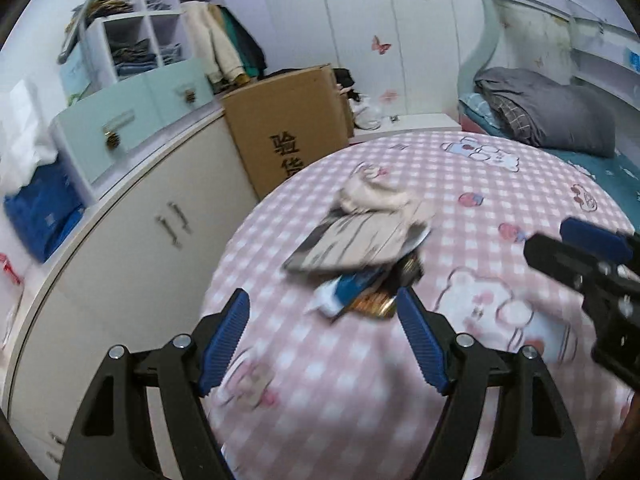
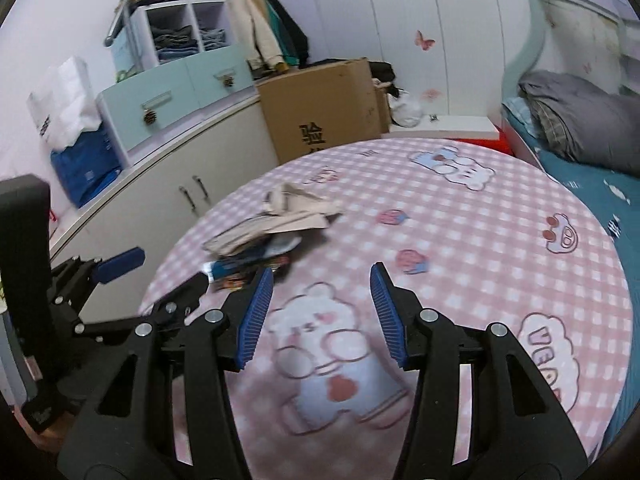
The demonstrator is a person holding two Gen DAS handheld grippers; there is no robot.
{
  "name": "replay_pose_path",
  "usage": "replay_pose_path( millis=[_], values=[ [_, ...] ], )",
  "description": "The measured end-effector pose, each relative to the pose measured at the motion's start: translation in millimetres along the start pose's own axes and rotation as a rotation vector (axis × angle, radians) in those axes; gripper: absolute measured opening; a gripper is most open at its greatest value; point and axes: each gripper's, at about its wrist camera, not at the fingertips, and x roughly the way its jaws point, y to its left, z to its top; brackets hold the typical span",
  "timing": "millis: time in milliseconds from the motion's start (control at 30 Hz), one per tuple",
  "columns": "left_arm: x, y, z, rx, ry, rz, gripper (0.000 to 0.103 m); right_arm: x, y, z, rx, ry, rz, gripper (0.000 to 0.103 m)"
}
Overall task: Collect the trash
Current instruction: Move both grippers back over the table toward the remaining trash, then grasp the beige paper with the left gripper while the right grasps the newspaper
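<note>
**Trash heap ahead of both open tongs**

Just beyond the fingertips of the left gripper (image 1: 322,306), a small heap of trash (image 1: 360,248) lies on the pink checked tablecloth (image 1: 480,200). Its jaws stand wide apart, with nothing between them. The heap holds a flat printed booklet (image 1: 352,242) on top, long axis running from near-left to far-right, a crumpled beige wad (image 1: 372,194) behind it, and a blue-and-white tube (image 1: 348,290) with dark wrappers underneath; the blur prevents an exact count. The right gripper (image 2: 322,280) is about half open and empty, the heap ahead and to its left. Farther left stand a cardboard box (image 1: 288,136), contents hidden, and two pale blue drawers (image 1: 132,116).
</note>
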Motion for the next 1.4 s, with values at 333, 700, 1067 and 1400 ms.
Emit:
replay_pose_path(
  millis=[333, 700, 1067, 1400],
  values=[
    [42.3, -19.6, 25.3, 0.021, 0.023, -0.073, 0.033, 28.3, -26.1, 6.9, 0.040, 0.053, 0.030, 0.051],
    [11.4, 39.5, 16.3, -0.203, -0.087, -0.115, 0.001, 54.5, -8.6, 13.5, 0.090, 0.120, 0.133, 0.052],
    [-11.7, 82.1, -6.0, -0.325, -0.118, -0.126, 0.000, 110.3, 11.5, 26.4, 0.229, 0.219, 0.204, 0.052],
    [-21.7, 102.8, -16.1, -0.371, -0.128, -0.142, 0.000, 96.0, 22.9, 36.3, 0.173, 0.130, 0.191, 0.006]
  ],
)
